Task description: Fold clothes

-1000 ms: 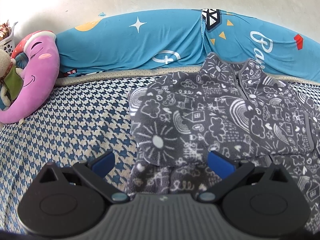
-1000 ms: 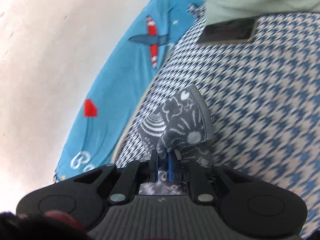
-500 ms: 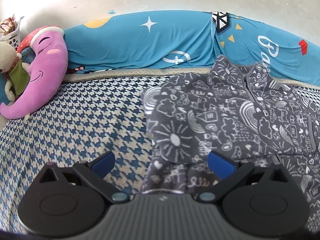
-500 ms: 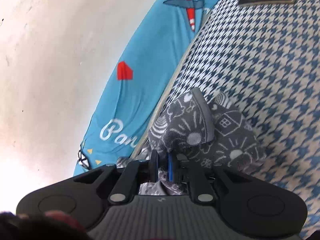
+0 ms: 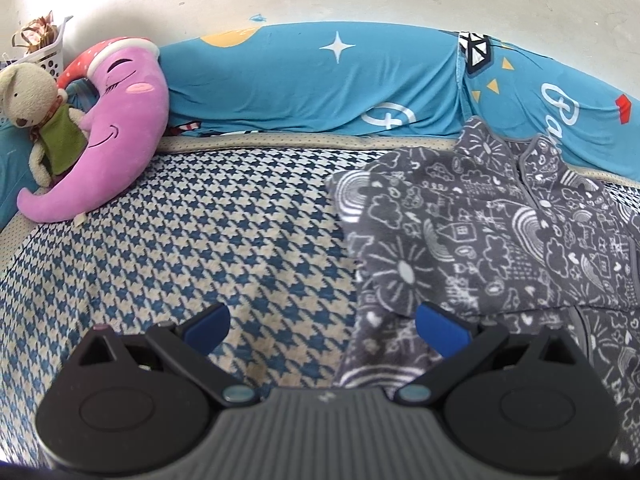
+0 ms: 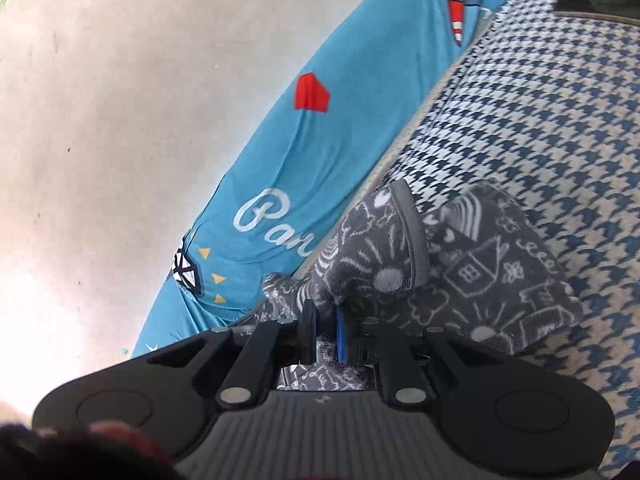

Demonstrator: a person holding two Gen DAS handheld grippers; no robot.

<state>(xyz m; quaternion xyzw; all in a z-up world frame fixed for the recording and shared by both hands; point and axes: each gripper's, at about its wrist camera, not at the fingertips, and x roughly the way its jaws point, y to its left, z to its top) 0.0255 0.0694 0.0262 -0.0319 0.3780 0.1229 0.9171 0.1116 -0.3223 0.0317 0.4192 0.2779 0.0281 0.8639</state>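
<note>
Garment: a grey doodle-print fleece top (image 5: 480,240) is spread at the right of the frame on the houndstooth bedcover (image 5: 200,240).
Left gripper (image 5: 323,326): jaws are held wide apart, nothing gripped.
Right gripper (image 6: 325,334): jaws are pinched on a fold of the fleece top (image 6: 372,264).
Background: a blue bolster (image 5: 300,80) is seen along the top; a purple moon plush (image 5: 116,120) at upper left.

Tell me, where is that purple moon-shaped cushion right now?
In the left wrist view, the purple moon cushion lies far left on the checked bedcover, beside a teddy bear and the blue bolster.
</note>
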